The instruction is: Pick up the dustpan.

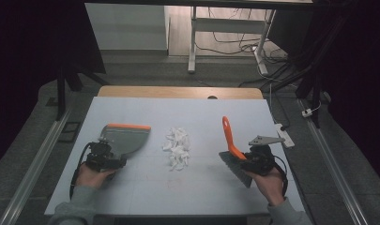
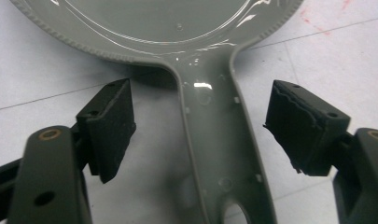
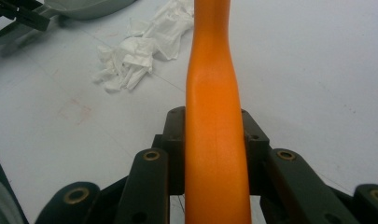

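Observation:
A grey dustpan [image 1: 124, 136] with an orange lip lies flat on the left of the table. Its grey handle [image 2: 214, 140] runs between the jaws of my left gripper [image 2: 200, 107], and both black pads [image 2: 109, 126] stand clear of it on either side, so that gripper [image 1: 105, 159] is open. My right gripper [image 1: 258, 159] is shut on the orange handle [image 3: 217, 116] of a brush, whose grey bristles [image 1: 237, 166] rest on the table at the right. Between the two tools lies a heap of white paper scraps [image 1: 177, 147], also visible in the right gripper view [image 3: 140, 46].
A pale mat [image 1: 178, 187] covers the table, with a strip of bare wood [image 1: 178, 92] at its far edge. A white power strip [image 1: 285, 133] lies by the right edge. Desk legs and cables stand on the floor beyond.

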### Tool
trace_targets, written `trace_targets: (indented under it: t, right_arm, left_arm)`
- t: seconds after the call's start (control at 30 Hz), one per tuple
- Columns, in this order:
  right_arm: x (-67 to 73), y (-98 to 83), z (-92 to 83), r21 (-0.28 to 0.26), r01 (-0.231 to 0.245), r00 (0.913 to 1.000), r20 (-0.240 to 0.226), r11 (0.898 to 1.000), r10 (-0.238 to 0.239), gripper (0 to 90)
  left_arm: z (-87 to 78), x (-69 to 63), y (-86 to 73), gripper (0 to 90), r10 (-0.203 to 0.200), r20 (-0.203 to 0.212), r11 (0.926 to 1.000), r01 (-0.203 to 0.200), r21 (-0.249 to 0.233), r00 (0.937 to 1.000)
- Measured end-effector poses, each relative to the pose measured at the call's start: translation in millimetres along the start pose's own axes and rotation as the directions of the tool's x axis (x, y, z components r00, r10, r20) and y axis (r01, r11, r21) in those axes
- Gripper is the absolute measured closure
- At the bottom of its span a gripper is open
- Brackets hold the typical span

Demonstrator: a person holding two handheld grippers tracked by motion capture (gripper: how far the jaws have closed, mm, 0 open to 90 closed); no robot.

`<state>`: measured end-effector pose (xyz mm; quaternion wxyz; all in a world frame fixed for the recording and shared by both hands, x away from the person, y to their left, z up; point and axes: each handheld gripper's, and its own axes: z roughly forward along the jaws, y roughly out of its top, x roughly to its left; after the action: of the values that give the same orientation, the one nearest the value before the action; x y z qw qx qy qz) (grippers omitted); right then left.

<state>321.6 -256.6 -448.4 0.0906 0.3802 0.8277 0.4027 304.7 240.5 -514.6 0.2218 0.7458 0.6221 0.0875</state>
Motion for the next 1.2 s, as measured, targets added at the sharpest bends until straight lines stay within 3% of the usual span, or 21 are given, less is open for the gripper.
trace_targets:
  t: [0.23,0.53,0.93,1.2]
  right_arm:
    - [0.2,-0.3,1.0,0.003,0.002,1.0,0.005,1.0,-0.002,70.3]
    - [1.1,-0.2,0.2,0.0,0.003,1.0,0.007,1.0,-0.003,70.3]
    - [1.1,-0.7,1.7,0.005,0.006,1.0,0.007,1.0,-0.006,70.3]
    - [1.0,-1.0,1.7,0.003,0.006,0.9999,0.009,1.0,-0.006,70.3]
  left_arm:
    - [7.1,2.3,1.6,38.5,-0.021,0.003,0.9998,0.021,0.003,0.9998]
    - [9.1,6.3,1.8,60.2,-0.033,0.025,0.999,0.033,-0.029,0.9991]
    - [6.3,11.9,0.5,61.4,-0.035,0.037,0.9984,0.037,-0.043,0.9987]
    - [0.4,17.1,-0.9,61.6,-0.03,0.051,0.9964,0.034,-0.078,0.9982]
